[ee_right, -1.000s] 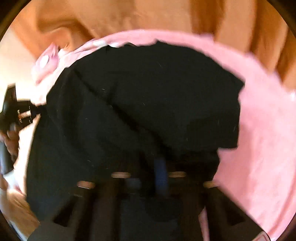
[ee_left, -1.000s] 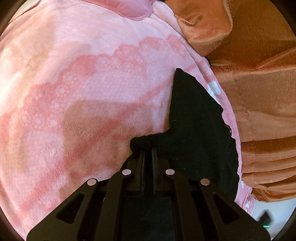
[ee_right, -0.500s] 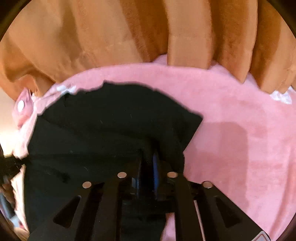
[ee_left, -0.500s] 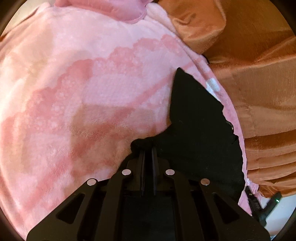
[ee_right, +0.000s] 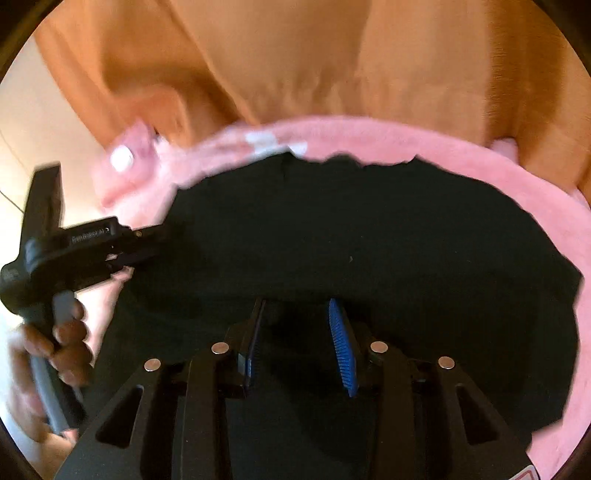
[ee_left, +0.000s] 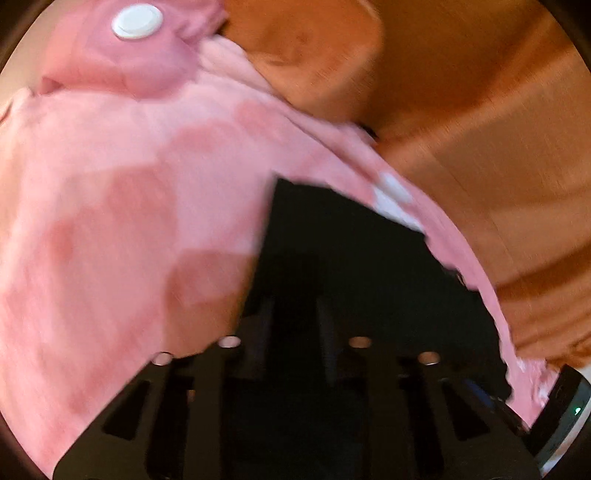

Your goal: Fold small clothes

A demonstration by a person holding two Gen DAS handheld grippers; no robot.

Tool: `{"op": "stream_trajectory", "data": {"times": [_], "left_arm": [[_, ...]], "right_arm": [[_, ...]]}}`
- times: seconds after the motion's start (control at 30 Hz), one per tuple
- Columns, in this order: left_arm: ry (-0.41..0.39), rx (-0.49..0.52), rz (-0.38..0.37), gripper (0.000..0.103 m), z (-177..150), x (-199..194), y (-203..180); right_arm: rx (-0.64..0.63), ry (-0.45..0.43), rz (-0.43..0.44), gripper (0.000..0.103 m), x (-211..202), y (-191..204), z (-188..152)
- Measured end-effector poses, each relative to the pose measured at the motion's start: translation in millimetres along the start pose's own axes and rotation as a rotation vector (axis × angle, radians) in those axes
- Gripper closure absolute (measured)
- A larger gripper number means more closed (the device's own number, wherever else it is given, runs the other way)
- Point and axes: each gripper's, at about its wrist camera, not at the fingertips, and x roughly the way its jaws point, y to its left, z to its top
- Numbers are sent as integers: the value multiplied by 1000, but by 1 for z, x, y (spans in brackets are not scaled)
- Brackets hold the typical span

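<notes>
A small black garment (ee_right: 351,236) lies flat on a pink fleece blanket (ee_right: 535,192). In the left wrist view the garment (ee_left: 354,251) fills the lower middle, blurred. My right gripper (ee_right: 297,332) is open just above the garment's near edge, with blue pads (ee_right: 341,343) showing and nothing between them. My left gripper (ee_left: 295,314) has its fingers apart over the garment's left corner; it also shows in the right wrist view (ee_right: 88,251), held by a hand, its tips at the garment's left edge.
Orange curtain folds (ee_right: 314,62) hang right behind the blanket's far edge. A pink cushion with a white button (ee_left: 136,20) lies at the blanket's far left corner. Pale floor (ee_right: 26,140) shows at the left.
Both grippers have opened and let go of the black garment, which now lies spread flat. The left view has shifted forward and is blurred by motion.
</notes>
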Motion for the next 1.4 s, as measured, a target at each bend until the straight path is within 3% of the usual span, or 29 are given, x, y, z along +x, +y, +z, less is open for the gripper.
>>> {"op": "stream_trajectory", "data": {"times": [0.07, 0.1, 0.23, 0.33, 0.37, 0.4, 0.43, 0.5, 0.57, 0.63, 0.67, 0.7, 0.73, 0.77, 0.83, 0.9, 0.93, 1.0, 1.03, 1.1, 1.2, 1.27, 1.3, 1.33, 1.4], "left_arm": [[-23, -65, 17, 81, 17, 0, 13], [-35, -81, 62, 77, 23, 1, 18], [-42, -94, 71, 79, 30, 2, 29], [-56, -151, -4, 76, 24, -25, 24], [-46, -153, -35, 69, 18, -31, 19], [-32, -146, -47, 61, 9, -35, 12], [-6, -119, -33, 60, -4, -37, 5], [52, -63, 19, 61, -23, -29, -1], [32, -3, 96, 63, -39, -28, -2], [34, 22, 117, 67, -39, -30, 2], [34, 16, 115, 67, -39, -31, 5], [40, 16, 123, 67, -39, -32, 10], [43, 23, 130, 67, -37, -34, 14], [46, 31, 134, 67, -37, -34, 16], [58, 68, 136, 68, -36, -31, 11], [61, 127, 155, 68, -38, -33, 7], [62, 153, 165, 68, -39, -32, 4], [65, 178, 183, 67, -39, -29, -1], [71, 178, 192, 67, -38, -30, -2], [84, 171, 206, 67, -36, -30, -4], [86, 183, 237, 66, -35, -27, -9], [66, 218, 279, 65, -36, -21, -15], [58, 229, 296, 65, -37, -15, -21], [54, 233, 306, 65, -37, -15, -23], [55, 225, 304, 66, -36, -15, -23]], "right_arm": [[52, -35, -5, 81, 7, -16, 14], [102, -55, 9, 81, 2, -26, 21], [183, -127, -29, 74, -17, -59, 33], [198, -91, -68, 74, -34, -78, 22], [204, -77, -94, 73, -40, -84, 18], [214, -68, -104, 70, -45, -91, 13], [231, -64, -101, 68, -51, -97, 6], [277, -57, -103, 56, -62, -106, -11], [314, -42, -85, 54, -65, -113, -25], [347, -20, -41, 54, -61, -118, -33], [342, -16, -39, 54, -69, -124, -40], [326, -10, -54, 63, -64, -120, -39], [292, -5, -67, 75, -59, -114, -36], [279, 0, -55, 96, -60, -110, -34], [270, -52, -19, 97, -78, -99, -25], [205, -91, -49, 98, -99, -87, -19], [190, -83, -88, 98, -101, -88, -21], [204, 26, -201, 98, -83, -108, -37], [220, 67, -215, 99, -75, -118, -44], [297, 69, -156, 98, -80, -130, -45], [327, 0, -203, 87, -109, -118, -31], [245, -100, -237, 87, -127, -94, -23], [219, -116, -213, 88, -125, -87, -22], [188, -108, -170, 89, -118, -80, -21], [162, 47, -185, 98, -77, -82, -32]]}}
